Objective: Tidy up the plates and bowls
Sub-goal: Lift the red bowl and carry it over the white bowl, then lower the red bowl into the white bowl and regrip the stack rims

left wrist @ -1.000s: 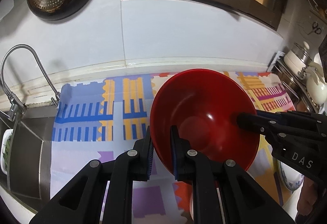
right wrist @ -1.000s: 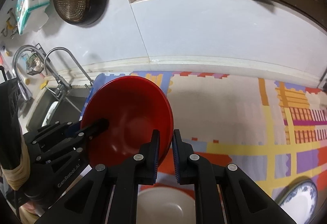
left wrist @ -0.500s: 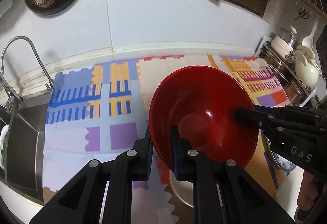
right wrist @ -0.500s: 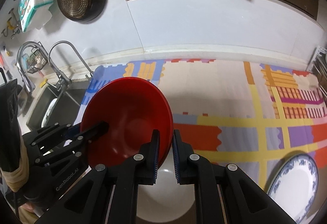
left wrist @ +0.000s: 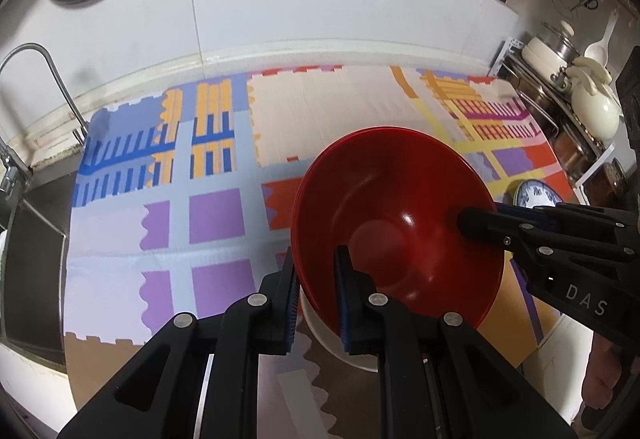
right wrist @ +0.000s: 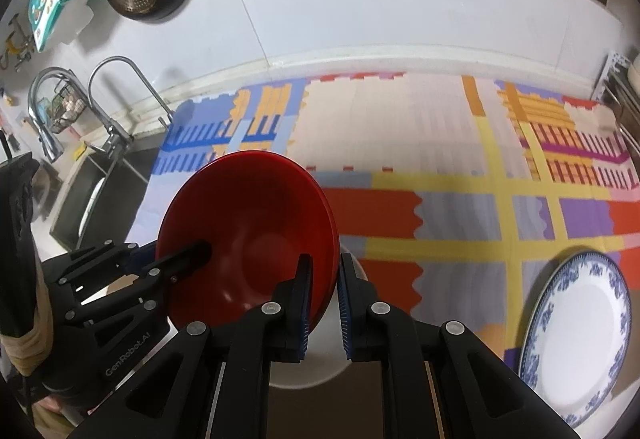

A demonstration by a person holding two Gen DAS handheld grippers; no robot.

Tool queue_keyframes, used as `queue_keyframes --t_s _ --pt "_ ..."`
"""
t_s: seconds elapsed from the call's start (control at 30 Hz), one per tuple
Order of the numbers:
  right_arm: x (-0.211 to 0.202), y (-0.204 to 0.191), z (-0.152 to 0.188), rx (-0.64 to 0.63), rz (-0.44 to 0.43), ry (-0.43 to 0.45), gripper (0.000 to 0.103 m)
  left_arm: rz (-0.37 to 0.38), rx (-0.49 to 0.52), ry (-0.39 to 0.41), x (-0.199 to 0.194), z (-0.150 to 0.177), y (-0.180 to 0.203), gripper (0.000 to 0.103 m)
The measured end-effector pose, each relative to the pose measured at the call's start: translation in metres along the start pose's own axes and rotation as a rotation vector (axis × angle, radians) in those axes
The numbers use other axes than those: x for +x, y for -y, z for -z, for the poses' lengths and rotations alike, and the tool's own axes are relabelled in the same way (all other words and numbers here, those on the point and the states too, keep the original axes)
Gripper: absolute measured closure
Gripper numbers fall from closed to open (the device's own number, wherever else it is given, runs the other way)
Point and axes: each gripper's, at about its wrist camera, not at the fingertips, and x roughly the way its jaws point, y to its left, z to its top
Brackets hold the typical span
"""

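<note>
Here, going from the left: a sink (right wrist: 100, 175) with curved taps sits at the far left edge of the desk (right wrist: 400, 127), which is covered by a bright patchwork mat (left wrist: 168, 223). Next comes the left hand-held gripper (left wrist: 316, 295), its jaws clamped on the near-left rim of a red bowl (left wrist: 396, 223). The bowl is held in the air, tilted, directly above a white bowl (right wrist: 320, 359) that stands on the mat; only slivers of the white one show beneath it. On the bowl's opposite rim is the right hand-held gripper (right wrist: 323, 299), also clamped tight on the edge. Farther right, well apart from the bowls, a blue-patterned plate (right wrist: 576, 343) lies flat on the mat, and at the far right edge a rack (left wrist: 560, 95) carries pots and a white kettle.

The likely step is nesting the red bowl into the white one. The risks, as I judge them:
- Each grip is a thin pinch on a smooth, sloped rim, so the bowl could slide out if either hand twists.
- The bowl is tilted; lowered that way, its low edge may strike the white bowl's rim and tip or push it.
- If the two hands drift apart or together, the rim could pop free on one side.
- Letting go on one side first would leave the bowl hanging from a single pinch.
</note>
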Motion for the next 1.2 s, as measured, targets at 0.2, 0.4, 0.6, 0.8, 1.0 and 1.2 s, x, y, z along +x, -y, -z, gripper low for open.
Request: queue_keyframes --t_s 0.2,0.4,0.6,0.8,1.0,1.2 --pt "0.004 0.005 0.01 0.008 0.002 -0.027 0.089 0.005 -0.001 -0.034 0.008 0.009 0.004 0.086" --pt "0.008 0.009 0.016 0.013 0.0 -0.047 0.089 0.003 0.0 -0.059 0.013 0.014 0.006 0.086" --pt "0.014 0.01 0.021 0.015 0.002 -0.069 0.089 -0.005 -0.001 -0.073 0.019 0.018 0.006 0.086" --pt "0.02 0.011 0.024 0.017 -0.002 -0.093 0.089 -0.013 0.001 -0.093 0.025 0.021 0.007 0.086" --pt "0.023 0.011 0.026 0.026 -0.01 -0.111 0.089 -0.029 0.02 -0.093 0.028 0.022 0.009 0.086" --pt "0.022 0.011 0.026 0.026 -0.013 -0.109 0.088 -0.024 0.023 -0.094 0.028 0.022 0.01 0.08"
